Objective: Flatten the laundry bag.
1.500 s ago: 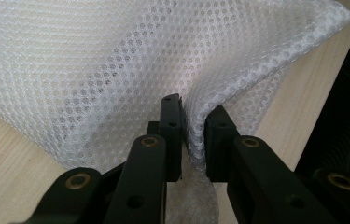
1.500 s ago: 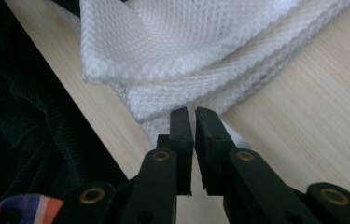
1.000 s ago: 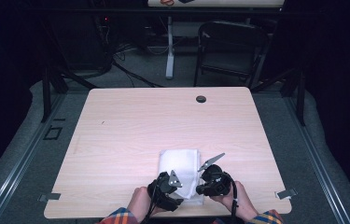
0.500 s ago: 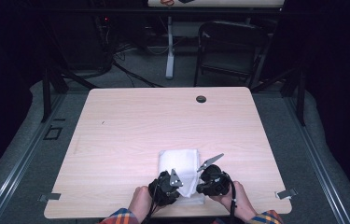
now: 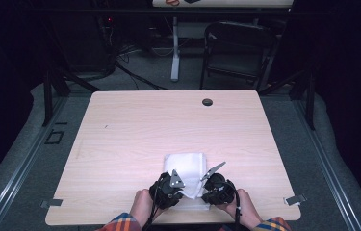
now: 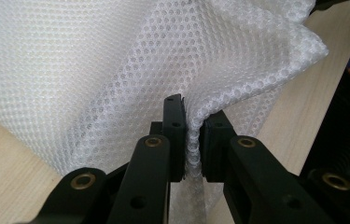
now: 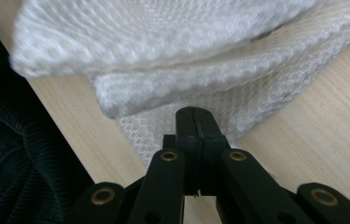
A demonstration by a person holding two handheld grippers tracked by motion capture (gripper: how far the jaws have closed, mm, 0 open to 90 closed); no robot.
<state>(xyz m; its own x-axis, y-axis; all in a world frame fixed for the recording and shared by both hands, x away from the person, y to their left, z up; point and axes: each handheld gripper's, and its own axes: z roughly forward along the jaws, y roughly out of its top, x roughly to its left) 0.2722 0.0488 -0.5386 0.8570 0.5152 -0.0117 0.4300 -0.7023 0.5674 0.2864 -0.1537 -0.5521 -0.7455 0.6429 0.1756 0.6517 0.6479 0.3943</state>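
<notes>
Left hand-held gripper (image 6: pixel 192 135) just closed, pinching white mesh cloth (image 5: pixel 184 164); right hand-held gripper (image 7: pixel 196 128) clamped on cloth edge, unmoved.

High view: the light wooden table (image 5: pixel 135 139) was evenly and brightly lit from above, shadows faint, while the floor and room behind fell off into near black; the frame was soft and low in detail. Left gripper view: the white mesh cloth (image 6: pixel 93 70) was sharp at centre, its weave clear, bright without glare, with the black jaws slightly soft at the bottom edge. Right gripper view: the near cloth folds were blurred and out of focus, and the left edge was dark.
</notes>
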